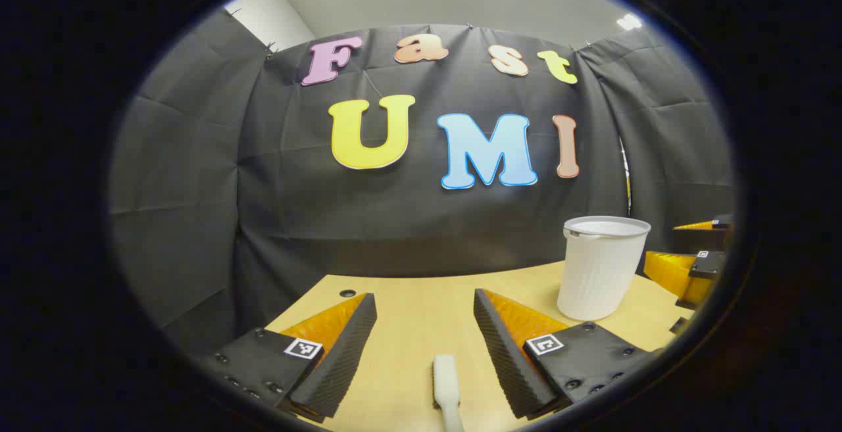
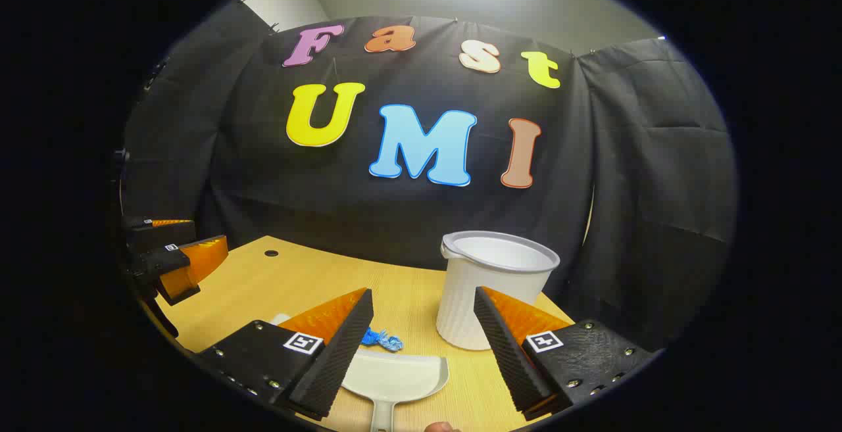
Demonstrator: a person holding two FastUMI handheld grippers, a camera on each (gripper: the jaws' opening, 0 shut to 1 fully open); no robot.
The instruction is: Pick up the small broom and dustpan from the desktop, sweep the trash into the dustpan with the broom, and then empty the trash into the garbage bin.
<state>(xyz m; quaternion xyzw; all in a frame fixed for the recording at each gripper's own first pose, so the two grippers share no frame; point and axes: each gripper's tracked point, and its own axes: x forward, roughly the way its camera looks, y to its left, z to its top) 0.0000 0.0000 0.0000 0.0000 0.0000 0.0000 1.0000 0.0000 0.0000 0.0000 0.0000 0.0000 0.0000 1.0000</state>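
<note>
Two tools are counted, one small broom, one dustpan, one garbage bin and one scrap of blue trash, all on or over one light wooden desk (image 1: pixel 421 300).

In the left gripper view, the left tool (image 1: pixel 425 336) is seen with its two ribbed fingers spread wide, nothing held between them. Below the gap, the white handle of the small broom (image 1: pixel 445 379) lies flat on the desk, apart from both fingers. Further right, the white ribbed garbage bin (image 1: pixel 600 267) stands upright on the desk. At the far right edge, the right tool is seen, just beside the bin.

In the right gripper view, the left tool is seen at the far left edge, above the desk. Toward the centre, the right tool (image 2: pixel 424 340) is seen with its fingers spread apart and empty. The blue trash (image 2: pixel 383 339) lies just beside the inner face of the left-hand finger. The white dustpan (image 2: pixel 395 378) lies flat below the gap, near the trash, its handle toward the camera. The bin stands upright just behind the right-hand finger.
</note>
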